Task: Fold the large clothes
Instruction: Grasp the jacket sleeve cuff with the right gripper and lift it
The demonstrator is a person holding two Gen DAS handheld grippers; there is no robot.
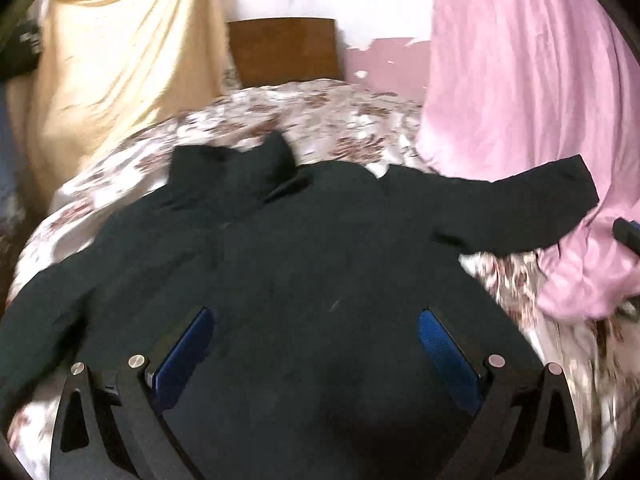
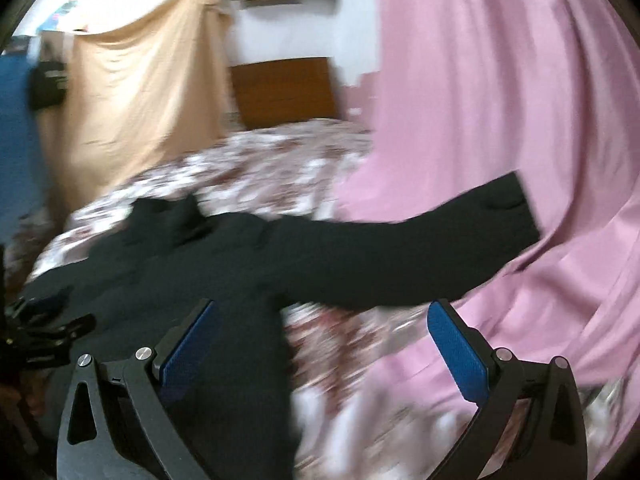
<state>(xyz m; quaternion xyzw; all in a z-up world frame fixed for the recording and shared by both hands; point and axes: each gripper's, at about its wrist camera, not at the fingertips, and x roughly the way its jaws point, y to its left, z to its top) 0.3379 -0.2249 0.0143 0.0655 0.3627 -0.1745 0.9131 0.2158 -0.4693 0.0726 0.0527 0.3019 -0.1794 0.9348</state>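
A large black jacket [image 1: 280,264] lies spread flat on the floral bedspread [image 1: 328,120], collar toward the headboard. One sleeve [image 1: 520,208] stretches right onto the pink cloth. My left gripper [image 1: 316,320] hovers open over the jacket's lower body, blue pads wide apart, nothing between them. In the right wrist view the same jacket [image 2: 180,264] lies left, and its sleeve [image 2: 420,248] reaches right to a cuff on the pink cloth. My right gripper [image 2: 324,316] is open above the jacket's right side edge and the bedspread [image 2: 260,168], below the sleeve. The left gripper's body [image 2: 44,336] shows at the far left.
A pink sheet [image 1: 532,100] hangs along the right and spills onto the bed. A beige sheet [image 1: 120,80] hangs at the left. A brown wooden headboard [image 1: 284,50] stands at the far end against a white wall. A dark tool tip [image 1: 628,236] pokes in at the right edge.
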